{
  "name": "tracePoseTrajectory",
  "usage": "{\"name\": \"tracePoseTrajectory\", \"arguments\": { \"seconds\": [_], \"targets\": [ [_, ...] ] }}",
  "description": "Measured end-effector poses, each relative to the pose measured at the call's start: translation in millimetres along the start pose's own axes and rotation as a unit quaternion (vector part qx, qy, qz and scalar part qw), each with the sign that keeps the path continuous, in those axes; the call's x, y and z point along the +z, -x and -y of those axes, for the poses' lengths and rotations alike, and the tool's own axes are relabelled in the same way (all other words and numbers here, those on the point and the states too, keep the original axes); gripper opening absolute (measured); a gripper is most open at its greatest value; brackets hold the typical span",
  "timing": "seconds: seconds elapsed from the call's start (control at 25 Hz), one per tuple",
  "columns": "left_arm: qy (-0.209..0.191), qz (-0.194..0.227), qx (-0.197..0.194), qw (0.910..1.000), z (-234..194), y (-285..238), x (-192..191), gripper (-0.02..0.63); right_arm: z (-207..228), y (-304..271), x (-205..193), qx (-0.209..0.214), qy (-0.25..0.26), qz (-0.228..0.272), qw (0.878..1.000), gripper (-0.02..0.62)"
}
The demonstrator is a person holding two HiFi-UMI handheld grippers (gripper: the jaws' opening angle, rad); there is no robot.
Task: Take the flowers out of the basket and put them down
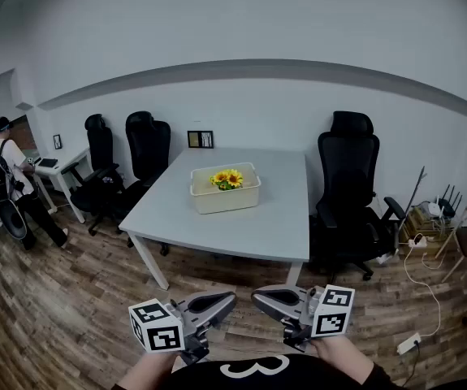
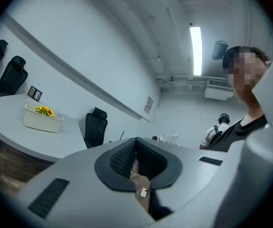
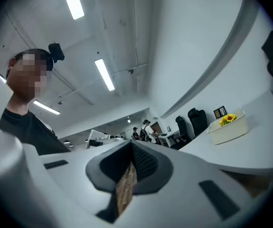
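Note:
A cream basket (image 1: 225,197) stands in the middle of the white table (image 1: 249,230), with yellow sunflowers (image 1: 227,179) sticking up out of it. Both grippers are held low by my body, well short of the table, with their tips turned toward each other. My left gripper (image 1: 228,300) has its jaws together with nothing between them. So does my right gripper (image 1: 257,296). The left gripper view has the basket (image 2: 42,121) and flowers (image 2: 44,111) far off at the left. In the right gripper view the basket (image 3: 229,131) and flowers (image 3: 227,119) sit far right.
Black office chairs stand round the table, one at the right (image 1: 349,193) and two at the back left (image 1: 148,149). A small picture frame (image 1: 200,140) stands at the table's far edge. A person with a backpack (image 1: 10,177) stands far left. Cables and a power strip (image 1: 412,341) lie on the wooden floor at right.

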State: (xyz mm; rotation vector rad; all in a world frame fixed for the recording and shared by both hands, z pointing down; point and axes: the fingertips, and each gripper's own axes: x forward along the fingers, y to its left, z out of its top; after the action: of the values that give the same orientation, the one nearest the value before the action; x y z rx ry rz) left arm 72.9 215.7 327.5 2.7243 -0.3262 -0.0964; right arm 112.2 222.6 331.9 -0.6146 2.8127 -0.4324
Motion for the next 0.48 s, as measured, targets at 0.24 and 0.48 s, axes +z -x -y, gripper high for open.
{"name": "tracePoseTrajectory", "arguments": {
  "seconds": [0.24, 0.48],
  "targets": [
    [-0.005, -0.003, 0.005, 1.0, 4.1, 3.5, 1.7, 0.012, -5.9, -2.4, -1.9, 0.006, 0.005, -0.001, 1.0, 0.008],
    [-0.008, -0.004, 0.008, 0.9999, 1.3, 0.4, 2.0, 0.012, -4.3, -3.7, -0.3, 0.017, 0.002, 0.001, 1.0, 0.008]
  ]
}}
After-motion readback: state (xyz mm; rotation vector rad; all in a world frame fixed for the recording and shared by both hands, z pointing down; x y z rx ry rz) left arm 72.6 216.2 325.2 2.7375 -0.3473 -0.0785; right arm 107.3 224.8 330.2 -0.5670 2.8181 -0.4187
